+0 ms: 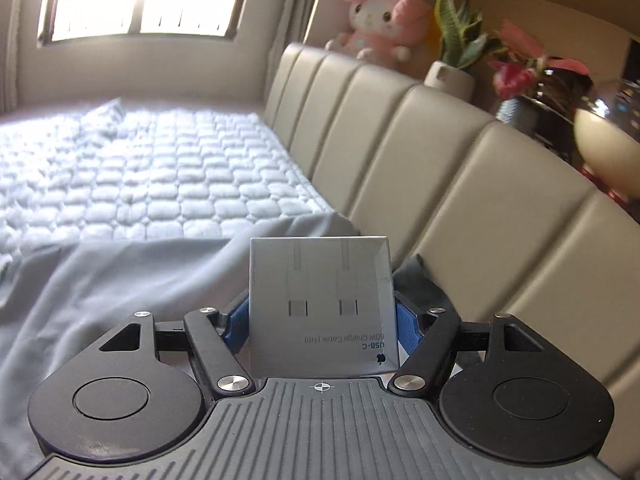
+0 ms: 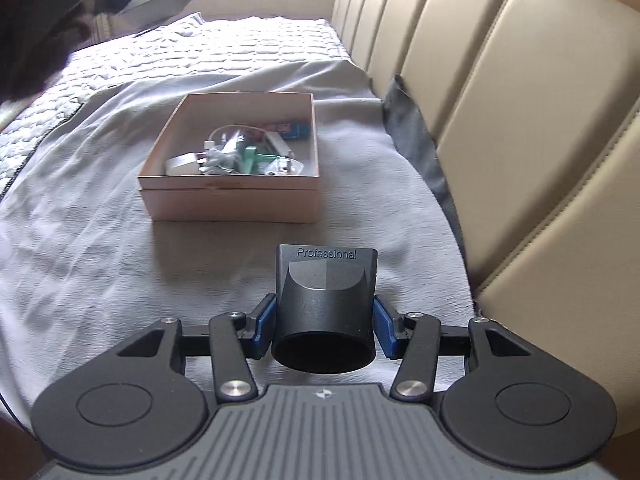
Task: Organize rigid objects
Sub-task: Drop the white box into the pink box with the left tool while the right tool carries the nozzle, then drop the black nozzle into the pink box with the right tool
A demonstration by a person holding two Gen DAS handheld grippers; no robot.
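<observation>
- Left gripper [image 1: 322,322]: blue pads pinch a white cable box [image 1: 320,304] (label reads "USB-C 60W Charge Cable"), held above the grey sheet [image 1: 100,280].
- Right gripper [image 2: 324,330]: pads clamp a black nozzle [image 2: 325,308] marked "Professional", round mouth toward the camera.
- Cardboard box [image 2: 232,200] lies ahead on the sheet, holding small mixed items, near the tan headboard [image 2: 500,100].

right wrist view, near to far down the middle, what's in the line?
right gripper shut on the black nozzle → bare grey sheet → open cardboard box of small parts → quilted mattress.
</observation>
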